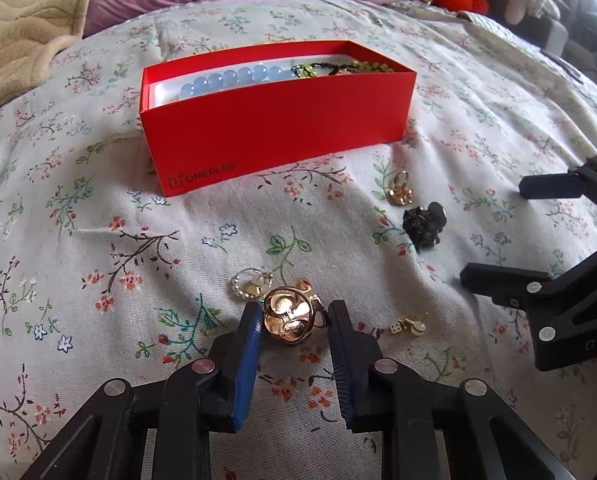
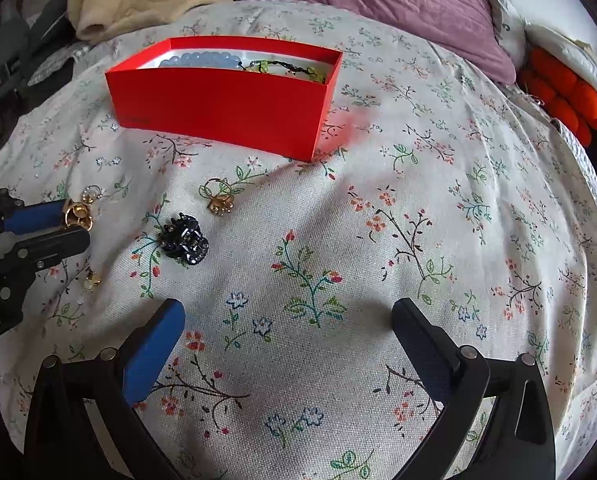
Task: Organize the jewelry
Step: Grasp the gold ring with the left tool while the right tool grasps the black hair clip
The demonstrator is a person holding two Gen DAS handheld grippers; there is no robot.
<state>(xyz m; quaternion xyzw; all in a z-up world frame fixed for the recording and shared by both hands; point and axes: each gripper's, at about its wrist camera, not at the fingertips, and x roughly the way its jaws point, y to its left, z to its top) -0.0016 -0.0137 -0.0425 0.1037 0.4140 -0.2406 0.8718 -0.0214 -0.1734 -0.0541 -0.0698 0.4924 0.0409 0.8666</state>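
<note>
Floral bedspread (image 2: 378, 240) carrying a red box (image 1: 274, 128) and loose jewelry, with two handheld grippers working over it.

Left gripper (image 1: 296, 322) is pointing down at a large gold openwork ring (image 1: 290, 320) and is bracketing it between its blue pads (image 1: 248, 340); the left pad is touching the ring, while on the right the contact is too close to call. Right gripper (image 2: 288, 328) is hovering with its jaws spread wide over bare fabric, holding nothing. Lying just beside the gold ring are a small pearl ring (image 1: 252, 284) and a gold earring (image 1: 410, 324). Farther toward the box, a black hair claw (image 2: 184, 242) and a second gold ring (image 2: 218, 198) are sitting near each other. Inside the red box, blue beads (image 1: 234, 78) and a green-and-black beaded piece (image 1: 338, 68) are resting side by side. Beige and purple bedding is bunching up behind the box.
</note>
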